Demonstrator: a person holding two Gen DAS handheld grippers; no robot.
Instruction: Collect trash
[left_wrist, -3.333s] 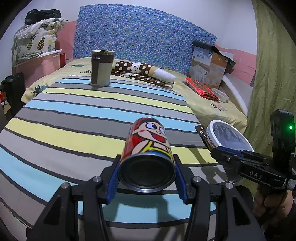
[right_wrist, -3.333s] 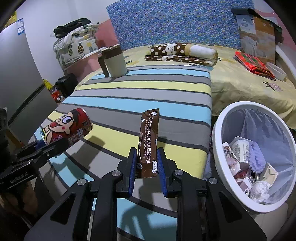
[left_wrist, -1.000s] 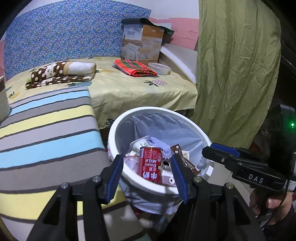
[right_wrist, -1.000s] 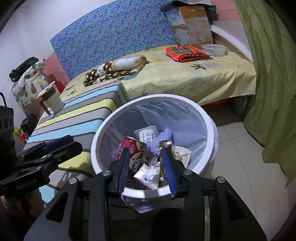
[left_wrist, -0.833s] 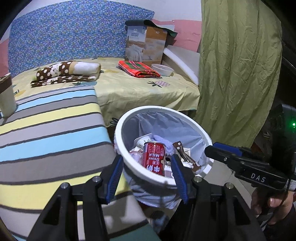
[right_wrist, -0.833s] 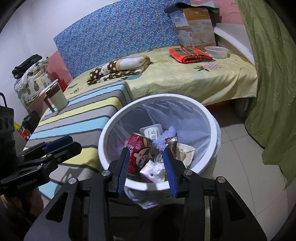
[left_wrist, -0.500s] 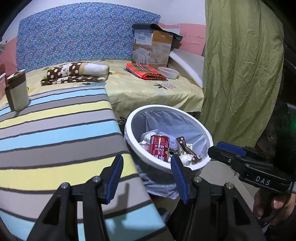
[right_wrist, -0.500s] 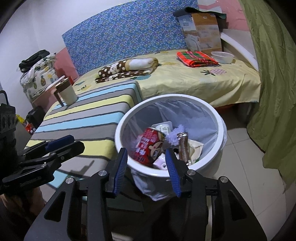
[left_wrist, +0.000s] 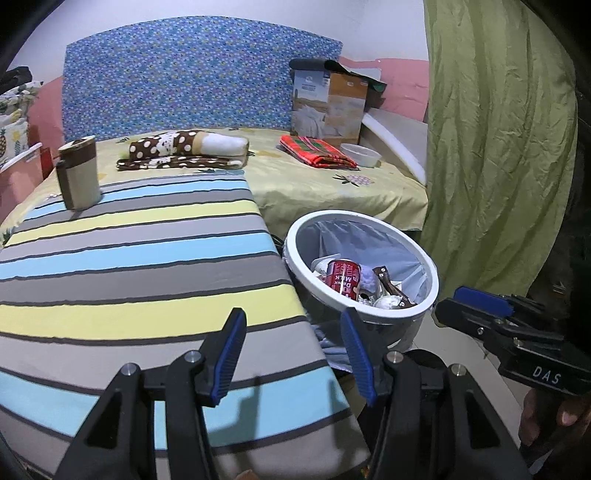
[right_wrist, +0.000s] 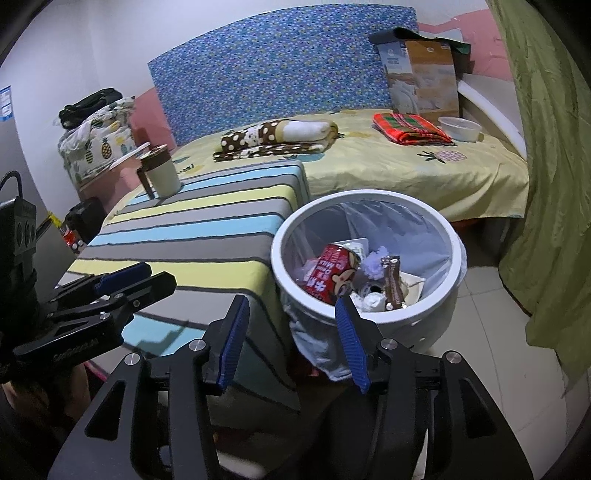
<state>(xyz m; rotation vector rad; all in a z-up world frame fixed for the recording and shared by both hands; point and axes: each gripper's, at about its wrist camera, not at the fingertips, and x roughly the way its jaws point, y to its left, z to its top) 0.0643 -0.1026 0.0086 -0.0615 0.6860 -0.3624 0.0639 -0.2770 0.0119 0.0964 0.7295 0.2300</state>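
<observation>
Grippers first: the left gripper (left_wrist: 293, 350), black-framed with blue ribbed pads, stands released with nothing between its pads, poised over the near corner of the striped surface; the right gripper (right_wrist: 290, 338), of the same build, is opening further, and nothing sits between its pads either. Just beyond them stands the round white plastic waste bin with a pale liner (right_wrist: 369, 197), set on the tiled floor against the edge of the table covered in blue, yellow and grey striped cloth (left_wrist: 129, 258). The task's items lie inside the bin: the red cartoon-printed drink can (right_wrist: 334, 275) rests tilted on the other rubbish, with the brown coffee sachet (right_wrist: 392, 282) just beside it. Both deposits appear complete. To proceed well, the person should scan the striped cloth for remaining litter; none is evident. The beige lidded mug with a brown handle (left_wrist: 78, 172) at the far end is judged no trash and should be left.
</observation>
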